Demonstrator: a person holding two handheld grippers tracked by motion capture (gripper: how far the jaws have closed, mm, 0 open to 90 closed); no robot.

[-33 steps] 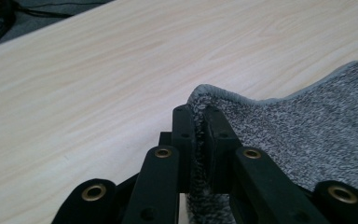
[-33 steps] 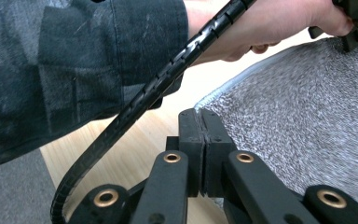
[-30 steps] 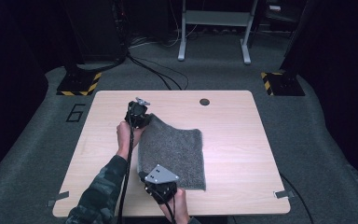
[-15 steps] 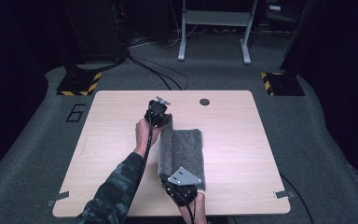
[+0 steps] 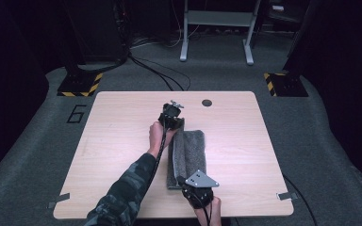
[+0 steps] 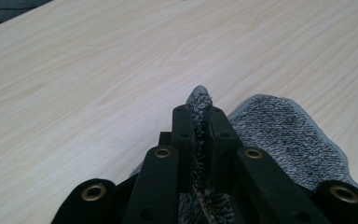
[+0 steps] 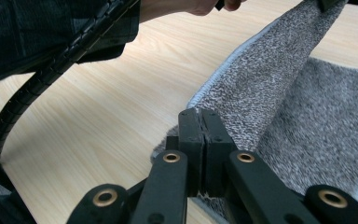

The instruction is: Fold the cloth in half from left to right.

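Two grippers, each pinching one corner: left gripper [image 5: 172, 117] clamped on grey towel [image 5: 187, 150], right gripper [image 5: 197, 190] likewise. Mid-fold, lifted edge carried over the half flat on the wooden table [image 5: 118, 136]. Next, presumably: lower onto the far edge, align, release. Nubby, floppy weave, pale hem.

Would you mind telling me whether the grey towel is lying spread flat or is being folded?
Being folded: the left gripper and right gripper hold one edge of the grey towel lifted over the rest.
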